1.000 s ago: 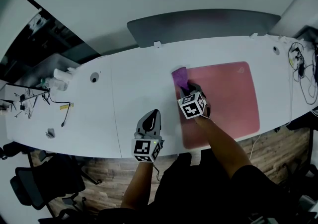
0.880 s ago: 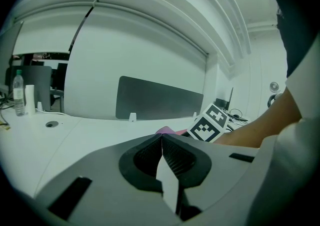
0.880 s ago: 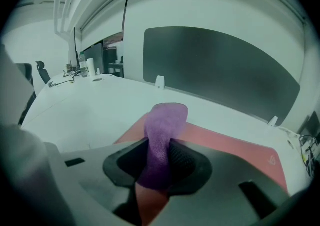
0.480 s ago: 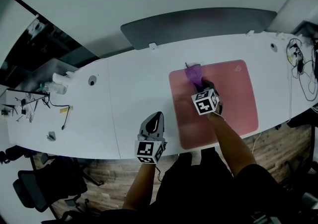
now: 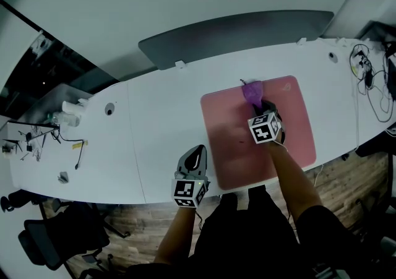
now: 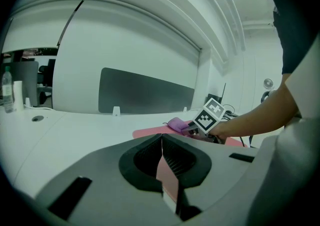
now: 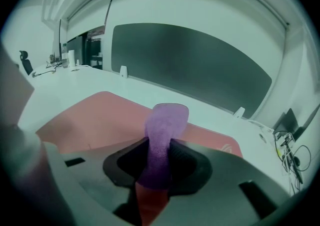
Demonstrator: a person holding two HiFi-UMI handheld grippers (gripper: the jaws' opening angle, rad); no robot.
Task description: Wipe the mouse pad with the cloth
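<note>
Right gripper, jaws pinching the purple cloth just ahead of it, has swept rightward along the mouse pad's far edge, so the wipe is advancing; left gripper, jaws pressed together on nothing, idles.

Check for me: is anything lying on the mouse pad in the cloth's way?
Nothing visible does. The right hand-held gripper is shut on the purple cloth near the far edge of the mouse pad, and the rest of the pink surface looks bare.

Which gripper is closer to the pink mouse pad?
Right. The right gripper is over the mouse pad, holding the purple cloth; the left gripper sits just off its left edge, empty.
</note>
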